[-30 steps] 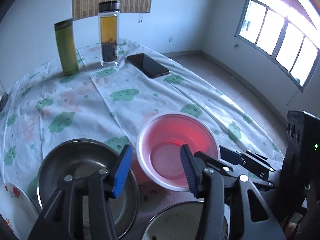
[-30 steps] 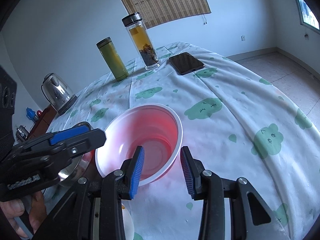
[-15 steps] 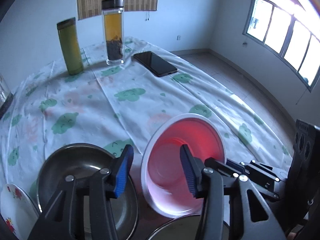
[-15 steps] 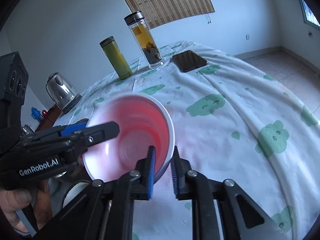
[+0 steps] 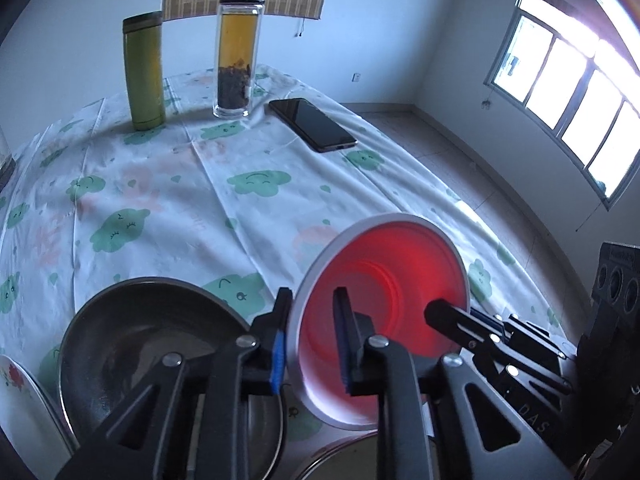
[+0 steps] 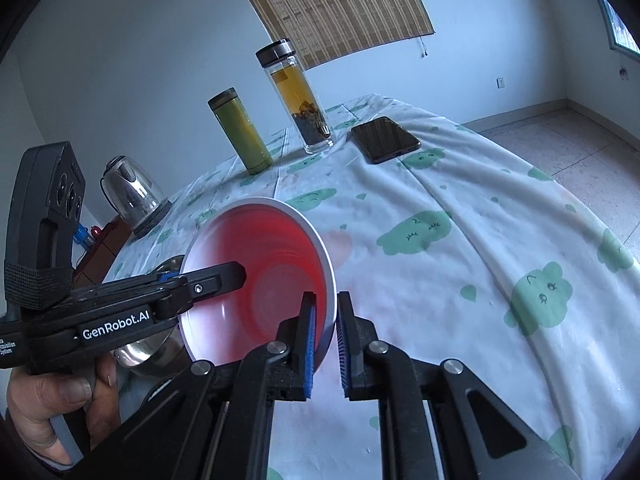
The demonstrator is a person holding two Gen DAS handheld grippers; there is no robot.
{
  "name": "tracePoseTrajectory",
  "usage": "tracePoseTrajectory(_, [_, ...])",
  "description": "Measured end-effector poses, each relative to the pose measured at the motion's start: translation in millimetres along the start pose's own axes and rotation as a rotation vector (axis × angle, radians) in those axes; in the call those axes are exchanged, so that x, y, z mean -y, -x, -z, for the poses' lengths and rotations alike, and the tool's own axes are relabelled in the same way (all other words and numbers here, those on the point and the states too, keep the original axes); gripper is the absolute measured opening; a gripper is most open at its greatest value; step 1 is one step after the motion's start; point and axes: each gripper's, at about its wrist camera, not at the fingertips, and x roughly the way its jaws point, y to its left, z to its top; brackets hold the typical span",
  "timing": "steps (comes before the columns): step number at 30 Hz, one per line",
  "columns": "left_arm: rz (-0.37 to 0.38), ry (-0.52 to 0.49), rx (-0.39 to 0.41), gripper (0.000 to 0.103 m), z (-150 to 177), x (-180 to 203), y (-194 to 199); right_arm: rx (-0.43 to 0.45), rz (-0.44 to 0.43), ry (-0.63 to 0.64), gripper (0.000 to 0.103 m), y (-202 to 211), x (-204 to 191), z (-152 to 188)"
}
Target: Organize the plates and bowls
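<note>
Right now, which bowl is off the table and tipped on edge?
The red plastic bowl, white outside: both grippers pinch its rim, left gripper, right gripper. The big steel bowl sits flat on the tablecloth.

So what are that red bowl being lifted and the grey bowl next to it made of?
The red bowl with a white rim looks like thin plastic: light glows through its wall, and the finish is smooth. The grey bowl looks like metal, probably stainless steel, with a dull brushed sheen and soft reflections. Neither can be confirmed by sight alone.
</note>
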Motion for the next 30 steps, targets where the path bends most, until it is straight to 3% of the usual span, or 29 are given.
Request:
tracePoseTrajectory(14, [-0.004, 0.026, 0.091, 0.016, -7.8, -9.6, 49.4, 0.064, -0.018, 0.095, 0.011, 23.1, -35.7, -27.7])
tracePoseTrajectory(30, [-0.105, 0.074, 0.169, 0.016, 29.4, -49.4, 80.9, 0.053, -0.09, 0.19, 0.011, 11.8, -89.2, -17.0])
